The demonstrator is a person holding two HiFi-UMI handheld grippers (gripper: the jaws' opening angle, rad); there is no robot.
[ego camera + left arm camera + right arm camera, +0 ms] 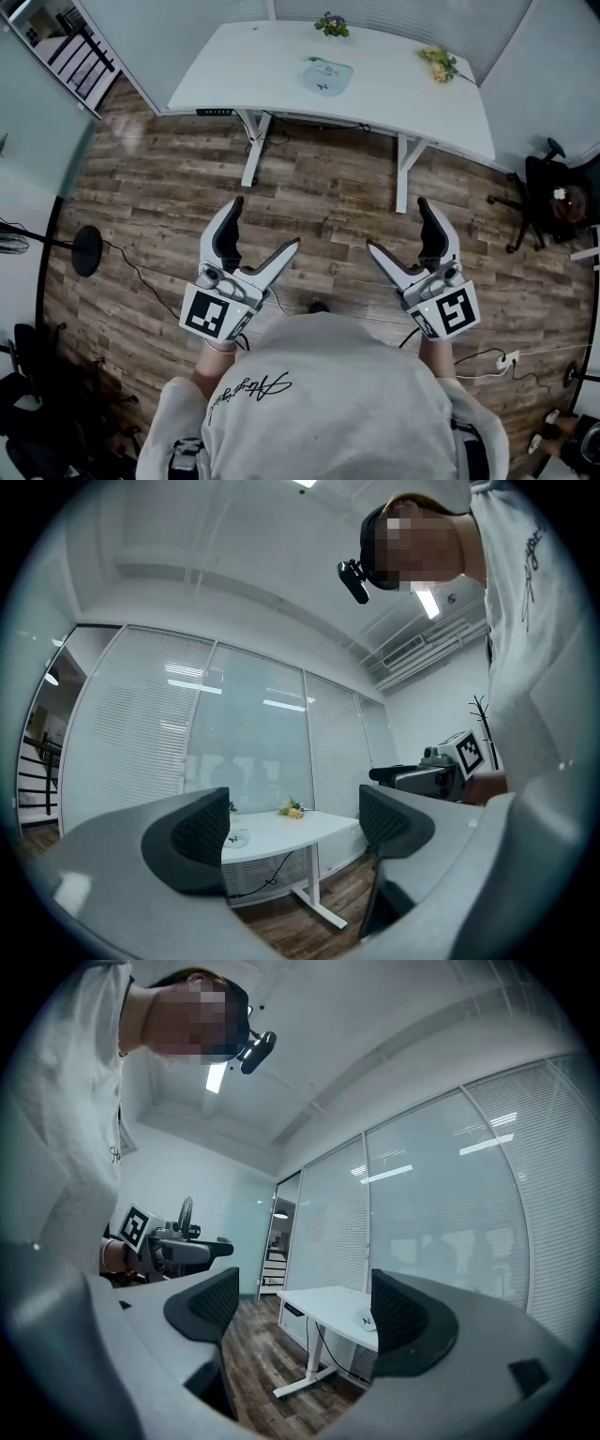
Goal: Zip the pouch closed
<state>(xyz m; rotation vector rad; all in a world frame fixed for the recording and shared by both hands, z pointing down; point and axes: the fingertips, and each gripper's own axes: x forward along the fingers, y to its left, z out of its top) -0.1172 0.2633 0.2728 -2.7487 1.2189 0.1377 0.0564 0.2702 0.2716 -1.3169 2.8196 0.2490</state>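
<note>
A pale, light-green pouch lies flat on the white table across the room, well ahead of both grippers. I hold the left gripper and the right gripper side by side over the wood floor, both open and empty. In the left gripper view the pouch is a small shape on the table, seen between the spread jaws of the left gripper. In the right gripper view the pouch sits by the right-hand jaw of the right gripper. Its zip is too far off to make out.
Two small flower bunches stand at the table's back. A black office chair is at the right, a black floor stand at the left. Cables and a power strip lie on the floor. Glass partitions enclose the room.
</note>
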